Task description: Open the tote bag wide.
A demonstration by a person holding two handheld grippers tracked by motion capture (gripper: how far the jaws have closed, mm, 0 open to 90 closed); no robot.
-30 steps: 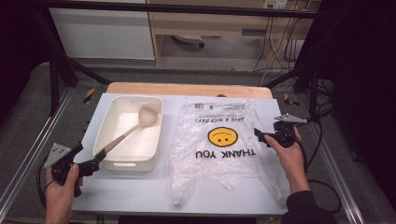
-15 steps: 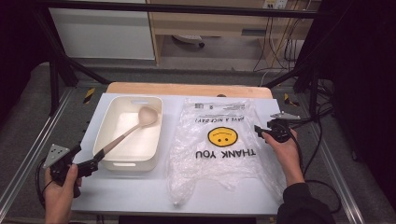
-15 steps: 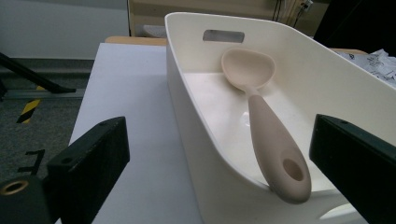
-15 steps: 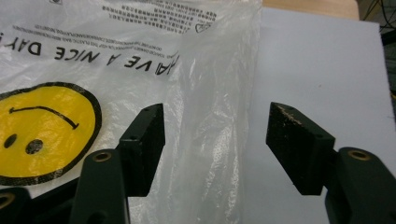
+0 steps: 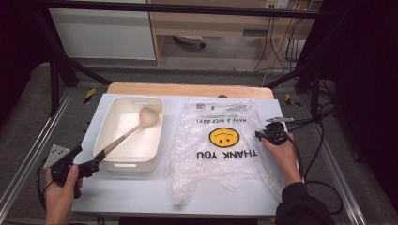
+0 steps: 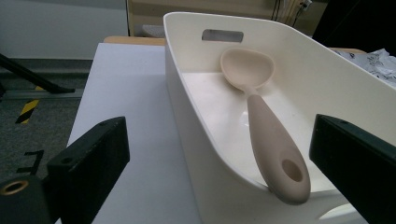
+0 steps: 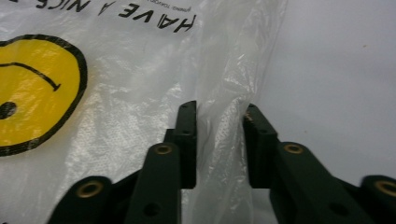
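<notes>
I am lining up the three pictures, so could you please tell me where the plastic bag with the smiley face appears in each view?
High view: the plastic bag lies flat at centre right of the white table, right of the white tub.
Left gripper view: a crumpled corner of it peeks over the tub's far wall at the right edge.
Right gripper view: it covers the left and centre, a fold rising between the right gripper jaws.
Shared landmark: the white table.
</notes>
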